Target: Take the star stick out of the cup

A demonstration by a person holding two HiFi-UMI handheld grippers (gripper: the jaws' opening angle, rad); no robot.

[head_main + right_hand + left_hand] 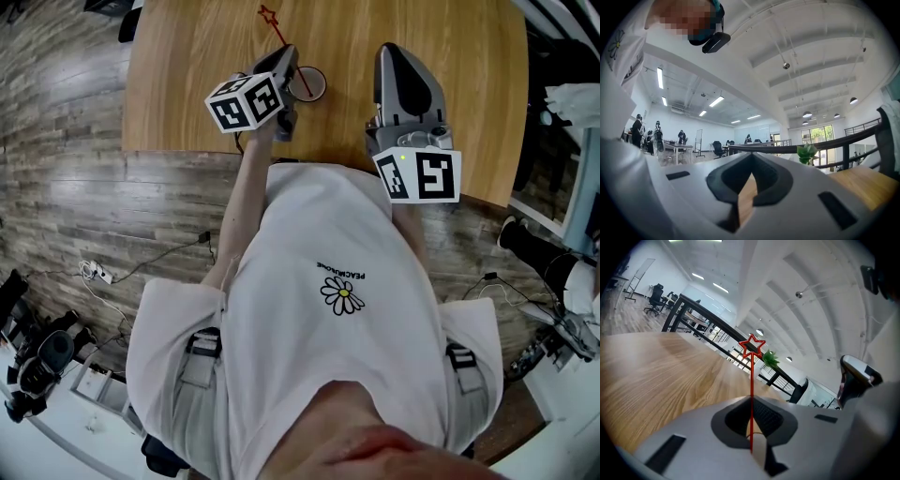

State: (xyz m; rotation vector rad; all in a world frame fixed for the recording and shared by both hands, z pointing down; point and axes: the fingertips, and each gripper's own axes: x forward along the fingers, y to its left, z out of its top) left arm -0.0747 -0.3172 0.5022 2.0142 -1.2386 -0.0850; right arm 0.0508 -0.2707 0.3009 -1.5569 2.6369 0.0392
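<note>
A thin red star stick (268, 17) leans up and to the left out of a small clear cup (312, 82) on the wooden table (187, 84). My left gripper (287, 54) is at the cup's left side, shut on the stick's shaft. In the left gripper view the stick (751, 380) runs straight up between the closed jaws of the left gripper (751, 401), with the star (752, 345) at the top; the cup is hidden there. My right gripper (395, 52) rests to the right of the cup, and its jaws (752, 172) meet with nothing between them.
The table's near edge (319, 159) lies just in front of the person's body. Wood floor (75, 187) with cables is on the left, and a black chair and white clutter (562, 103) sit on the right. Railings and office desks fill the gripper views' background.
</note>
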